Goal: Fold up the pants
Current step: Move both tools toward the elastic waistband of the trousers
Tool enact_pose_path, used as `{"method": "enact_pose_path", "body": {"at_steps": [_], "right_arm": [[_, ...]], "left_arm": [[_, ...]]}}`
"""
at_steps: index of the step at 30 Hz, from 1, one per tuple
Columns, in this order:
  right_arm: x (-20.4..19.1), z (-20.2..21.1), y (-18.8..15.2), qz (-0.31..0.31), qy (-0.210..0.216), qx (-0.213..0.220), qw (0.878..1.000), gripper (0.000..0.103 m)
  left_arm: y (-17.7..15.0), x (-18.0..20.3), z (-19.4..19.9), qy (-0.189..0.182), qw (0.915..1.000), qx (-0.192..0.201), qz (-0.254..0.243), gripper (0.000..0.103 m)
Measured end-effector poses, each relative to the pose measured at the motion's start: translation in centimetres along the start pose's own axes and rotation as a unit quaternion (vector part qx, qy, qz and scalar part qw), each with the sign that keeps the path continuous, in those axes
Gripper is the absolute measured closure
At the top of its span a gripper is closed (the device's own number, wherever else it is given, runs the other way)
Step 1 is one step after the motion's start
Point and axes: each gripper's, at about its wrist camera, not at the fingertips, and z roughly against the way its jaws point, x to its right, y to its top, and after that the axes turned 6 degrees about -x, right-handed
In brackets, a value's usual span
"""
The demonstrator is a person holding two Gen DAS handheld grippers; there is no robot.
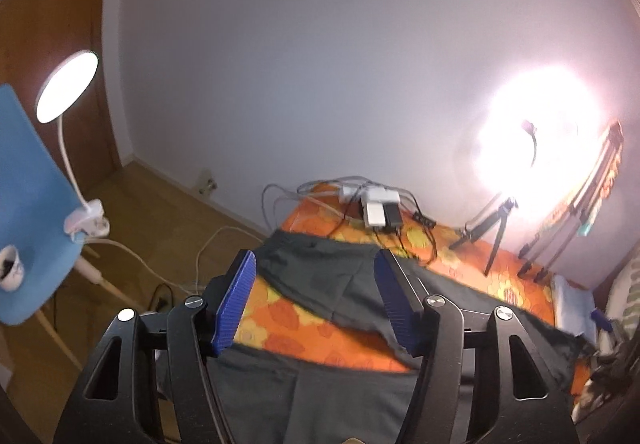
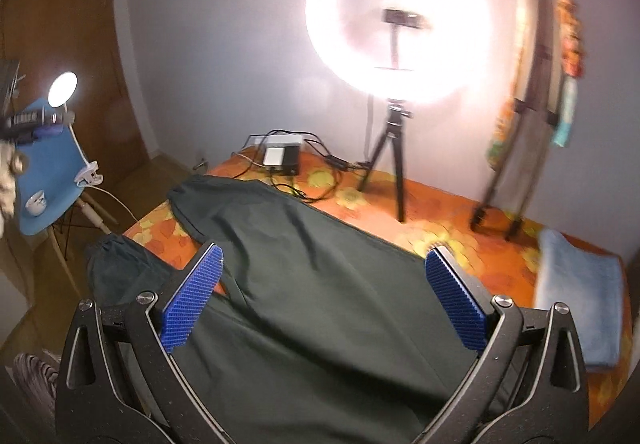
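Dark green pants (image 1: 316,284) lie spread on an orange flowered bedspread (image 1: 288,328). In the left wrist view the two legs run apart, with a strip of bedspread showing between them. My left gripper (image 1: 316,262) hovers over the farther leg, its blue pads (image 1: 236,304) apart and nothing pressed between them. In the right wrist view the pants (image 2: 320,284) fill the foreground, with both cuffs (image 2: 116,256) toward the left end of the bed. My right gripper (image 2: 324,250) stands wide open above the cloth and holds nothing.
A lit ring light on a tripod (image 2: 394,148), a second tripod (image 2: 516,164) and a power strip with chargers and cables (image 2: 282,154) stand along the bed's far side. A folded blue towel (image 2: 580,300) lies at the right. A blue chair (image 1: 28,204) with a clip lamp stands on the floor, left.
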Motion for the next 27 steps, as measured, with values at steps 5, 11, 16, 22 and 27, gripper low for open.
{"method": "enact_pose_path", "body": {"at_steps": [5, 11, 16, 22, 27], "right_arm": [[-2.3, -5.3, 2.5, 0.035, 0.014, -0.006, 0.999, 0.0], [-4.8, -14.5, 4.8, 0.071, 0.024, -0.051, 0.996, 0.007], [-5.5, -21.9, 5.2, 0.083, 0.027, -0.107, 0.99, 0.009], [-3.4, -28.2, 4.2, 0.086, 0.006, -0.164, 0.983, 0.01], [-0.6, -31.8, 4.0, 0.066, -0.006, -0.189, 0.98, 0.01]], "left_arm": [[2.5, 1.4, 1.4, 0.017, 0.9988, 0.031, -0.034, 0.042], [-0.6, 1.8, -2.2, 0.007, 0.9991, 0.018, -0.039, 0.042], [-2.9, 1.5, -9.4, 0.008, 0.9974, -0.059, -0.041, 0.042], [-3.1, 0.7, -17.4, 0.013, 0.992, -0.124, -0.016, 0.041], [-2.6, 0.0, -23.1, 0.003, 0.9861, -0.166, 0.014, 0.041]]}}
